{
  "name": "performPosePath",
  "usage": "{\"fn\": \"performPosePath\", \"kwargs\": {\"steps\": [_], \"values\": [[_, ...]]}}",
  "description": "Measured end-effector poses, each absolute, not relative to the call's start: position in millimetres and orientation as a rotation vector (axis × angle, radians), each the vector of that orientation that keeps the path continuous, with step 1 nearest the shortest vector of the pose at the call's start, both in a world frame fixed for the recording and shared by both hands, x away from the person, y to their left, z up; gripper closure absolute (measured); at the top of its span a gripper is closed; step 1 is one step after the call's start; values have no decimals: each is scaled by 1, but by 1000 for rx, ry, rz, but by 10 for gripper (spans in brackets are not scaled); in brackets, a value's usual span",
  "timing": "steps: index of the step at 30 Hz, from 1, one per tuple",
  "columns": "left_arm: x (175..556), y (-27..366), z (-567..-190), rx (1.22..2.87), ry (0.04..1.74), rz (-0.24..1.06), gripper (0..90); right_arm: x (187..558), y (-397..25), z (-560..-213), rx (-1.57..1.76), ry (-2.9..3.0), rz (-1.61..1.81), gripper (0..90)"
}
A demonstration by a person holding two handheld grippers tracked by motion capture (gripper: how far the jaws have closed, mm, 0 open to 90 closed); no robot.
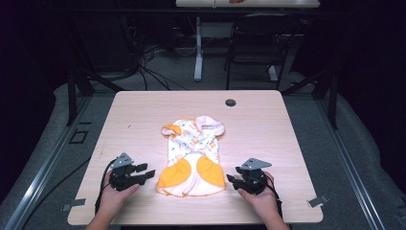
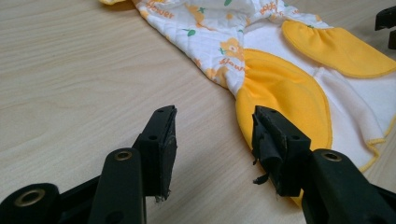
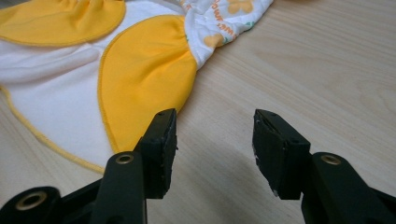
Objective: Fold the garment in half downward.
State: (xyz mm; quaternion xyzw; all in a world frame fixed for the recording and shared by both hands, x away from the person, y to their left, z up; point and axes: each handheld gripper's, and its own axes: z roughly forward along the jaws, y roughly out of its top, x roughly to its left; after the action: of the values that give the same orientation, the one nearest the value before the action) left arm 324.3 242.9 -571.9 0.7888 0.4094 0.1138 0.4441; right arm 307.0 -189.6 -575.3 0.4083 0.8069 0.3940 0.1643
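The baby outfit point(image 1: 194, 155) lies flat near the middle of the table point(image 1: 143, 110), its white printed top toward the far edge and its two yellow panels toward the person. The left gripper point(image 1: 147, 171) sits just beside the outfit's near left corner, low over the wood, and the right gripper point(image 1: 231, 179) sits just beside its near right corner, both pointing inward at the cloth.

In the left gripper view the jaws stand wide apart with nothing between them but bare table; one jaw is right at the rim of the left yellow panel point(image 2: 280, 93), and whether it touches the cloth cannot be told. In the right gripper view it is the same story: jaws spread wide, empty, one tip at the edge of the right yellow panel point(image 3: 144, 74), with the yellow-stitched white hem point(image 3: 46, 140) running off beside it.

This looks like the approach before a two-handed pickup, probably the start of a fold. Neither tool has hold of the outfit yet. The next move likely calls for each gripper to slide in under the hem at its own corner, with one jaw below the fabric and one above, then pinch. The cloth is thin and lies flat on the table, so a jaw could push the hem along and bunch it instead of getting under it.
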Motion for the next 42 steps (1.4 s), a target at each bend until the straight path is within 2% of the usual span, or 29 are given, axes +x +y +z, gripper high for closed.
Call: {"fn": "performPosePath", "kwargs": {"steps": [4, 10, 14, 19, 26, 38, 42], "values": [[326, 241, -573, 1959, 1019, 279, 517, 308, -191, -575, 1161, 2303, 1144, 543], [323, 238, -573, 1985, 1021, 263, 590, 308, -188, -574, 1152, 2350, 1181, 611], [323, 231, -571, 2029, 990, 283, 597, 308, -180, -570, 1111, 2374, 1109, 585], [331, 218, -568, 2057, 980, 287, 592, 316, -171, -559, 1102, 2380, 1088, 598], [355, 202, -561, 2075, 1004, 273, 647, 340, -154, -554, 1086, 2438, 1017, 602], [390, 167, -557, 2150, 997, 311, 780, 386, -127, -546, 1105, 2467, 981, 804], [398, 158, -558, 2169, 991, 332, 871, 397, -120, -549, 1126, 2475, 939, 857]]}}
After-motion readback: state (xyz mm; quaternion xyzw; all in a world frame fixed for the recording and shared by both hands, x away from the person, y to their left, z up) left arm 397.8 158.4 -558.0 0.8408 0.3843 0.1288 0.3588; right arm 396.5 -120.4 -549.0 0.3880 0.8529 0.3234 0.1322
